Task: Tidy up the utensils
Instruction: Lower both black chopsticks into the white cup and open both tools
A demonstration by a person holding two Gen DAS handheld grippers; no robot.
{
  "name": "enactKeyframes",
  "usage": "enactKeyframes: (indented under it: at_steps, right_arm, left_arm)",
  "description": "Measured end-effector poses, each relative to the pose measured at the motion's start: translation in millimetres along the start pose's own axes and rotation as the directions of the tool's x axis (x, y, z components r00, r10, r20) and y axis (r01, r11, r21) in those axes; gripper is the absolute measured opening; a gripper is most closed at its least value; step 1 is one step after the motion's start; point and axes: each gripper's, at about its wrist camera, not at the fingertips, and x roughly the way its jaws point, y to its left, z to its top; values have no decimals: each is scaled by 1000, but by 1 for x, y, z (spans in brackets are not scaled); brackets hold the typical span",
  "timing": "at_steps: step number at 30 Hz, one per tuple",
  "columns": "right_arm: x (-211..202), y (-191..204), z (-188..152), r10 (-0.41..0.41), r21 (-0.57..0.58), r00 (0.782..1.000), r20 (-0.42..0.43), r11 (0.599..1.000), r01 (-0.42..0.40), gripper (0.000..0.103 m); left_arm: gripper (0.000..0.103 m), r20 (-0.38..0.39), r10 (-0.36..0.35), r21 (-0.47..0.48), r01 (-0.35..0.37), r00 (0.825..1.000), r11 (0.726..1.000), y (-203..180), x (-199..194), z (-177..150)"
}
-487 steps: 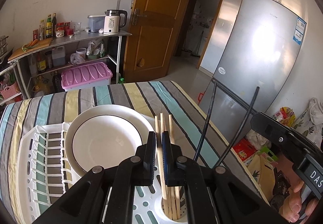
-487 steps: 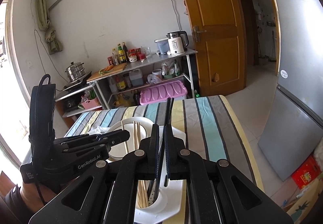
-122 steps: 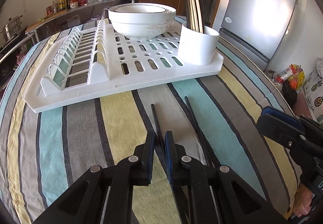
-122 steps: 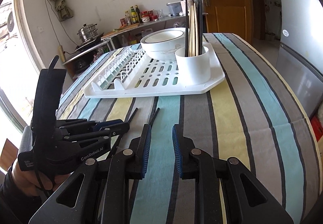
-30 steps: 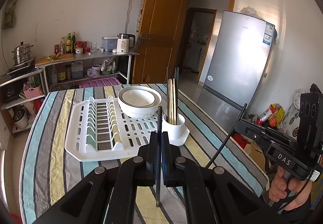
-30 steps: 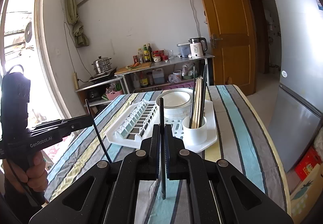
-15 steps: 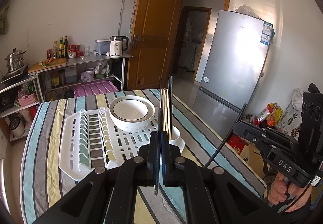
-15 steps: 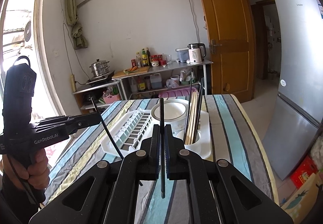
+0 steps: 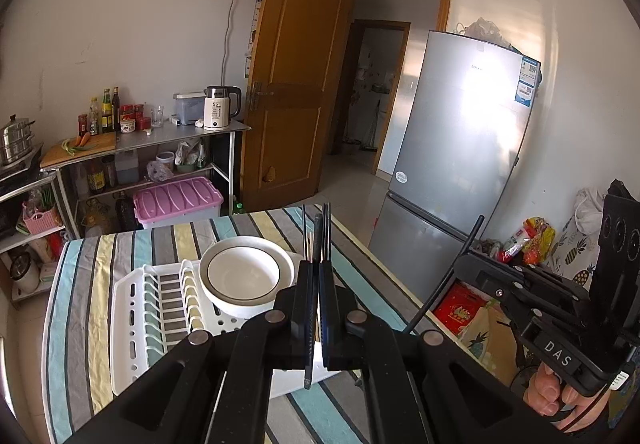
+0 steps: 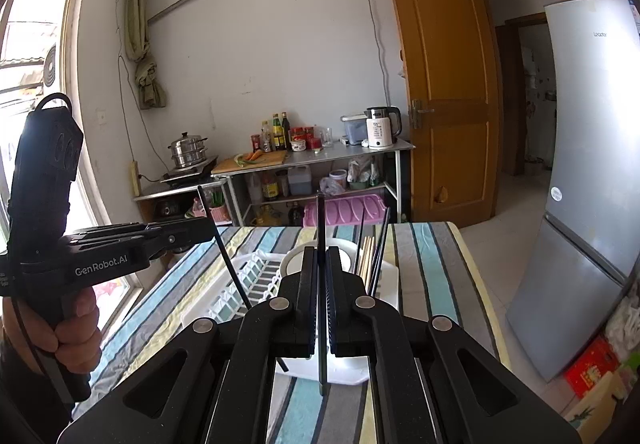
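Striped cloth covers the table (image 9: 100, 284), with a white drying rack (image 9: 132, 328) holding a bowl (image 9: 240, 276); its cup of chopsticks (image 10: 370, 256) sits at three o'clock. Left gripper (image 9: 314, 308) is clenched on a black chopstick (image 9: 317, 240); right gripper (image 10: 320, 296) grasps another black chopstick (image 10: 320, 219), both sticks upright above the rack.

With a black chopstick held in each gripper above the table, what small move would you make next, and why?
Probably carry the left gripper forward over the white cup and lower its black chopstick in. Both jaws are shut on chopsticks, and the cup on the drying rack already holds the others upright.
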Motion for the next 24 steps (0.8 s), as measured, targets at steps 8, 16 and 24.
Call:
enactKeyframes:
  at_steps: [8,16,24]
  right_arm:
    - [17,-9,26,-15,-2,999,33,1000,15,4]
    - [42,-26,27,-32,12,999,17,999,32,4]
    - [73,-40,10,-42,31,998,-52,999,44,4]
  left_arm:
    - [2,15,-14,24,14,1000,1000,-5,26,37]
    - [2,-18,-36,21,36,999,999,-6,66,43]
    - [2,-102,-35,4,36,994,999,3,117,25]
